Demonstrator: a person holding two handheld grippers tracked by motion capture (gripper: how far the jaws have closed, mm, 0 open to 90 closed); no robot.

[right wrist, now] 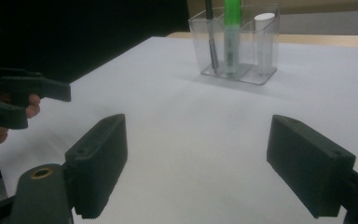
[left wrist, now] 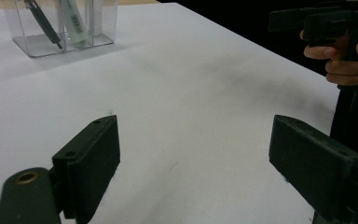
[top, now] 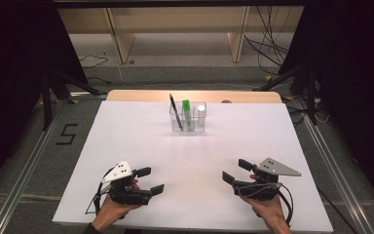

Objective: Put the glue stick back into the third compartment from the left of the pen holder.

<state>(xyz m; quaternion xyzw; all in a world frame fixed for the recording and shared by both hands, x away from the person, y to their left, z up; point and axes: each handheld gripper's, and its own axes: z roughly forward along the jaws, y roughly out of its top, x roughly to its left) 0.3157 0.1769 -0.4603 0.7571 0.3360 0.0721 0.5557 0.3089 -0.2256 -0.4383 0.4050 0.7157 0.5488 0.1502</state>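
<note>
Resting low at the bottom of the high view, the left hand-held gripper (top: 147, 180) and the right hand-held gripper (top: 235, 171) are both standing wide apart and carrying nothing. The clear organiser (top: 188, 127) is sitting well away from them, at the upper centre of the white table (top: 126, 141). It is holding three things, one per compartment: one black pen (top: 176, 112) leaning left, one green marker (top: 187, 113), and one white cylinder (top: 201, 111). All three are looking light, stiff and smooth, so likely slippery; pinching the exposed upper shaft above the rim seems the safest hold. The thin plastic organiser is probably tipping easily.
</note>
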